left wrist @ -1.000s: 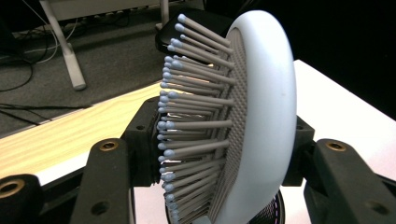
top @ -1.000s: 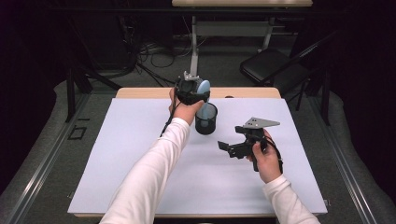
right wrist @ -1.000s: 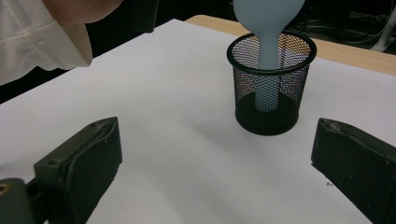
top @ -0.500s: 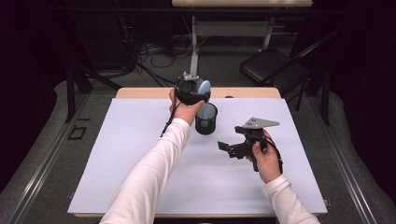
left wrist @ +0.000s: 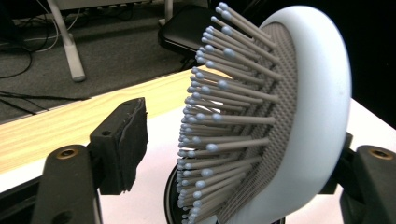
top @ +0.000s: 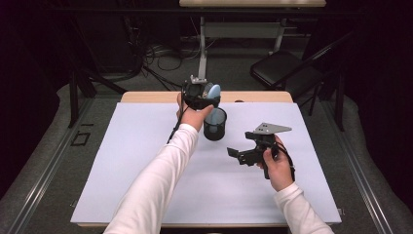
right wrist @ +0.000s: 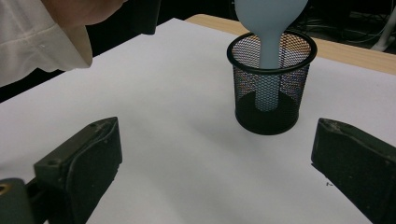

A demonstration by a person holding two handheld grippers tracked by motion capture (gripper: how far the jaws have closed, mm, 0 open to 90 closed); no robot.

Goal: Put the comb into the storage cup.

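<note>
My left fingers (left wrist: 233, 154) have just been opening: the hairbrush (left wrist: 299, 116) stands between them, its head back against one finger, a gap showing between bristle tips and the other pad (left wrist: 123, 140). The brush handle drops below my left fingers into the black mesh cup (right wrist: 271, 84), handle end on the cup floor. My right fingers (right wrist: 219, 172) are spread wide with nothing between them, low over the white tabletop (top: 146, 161); the cup stands ahead of them, apart.
</note>
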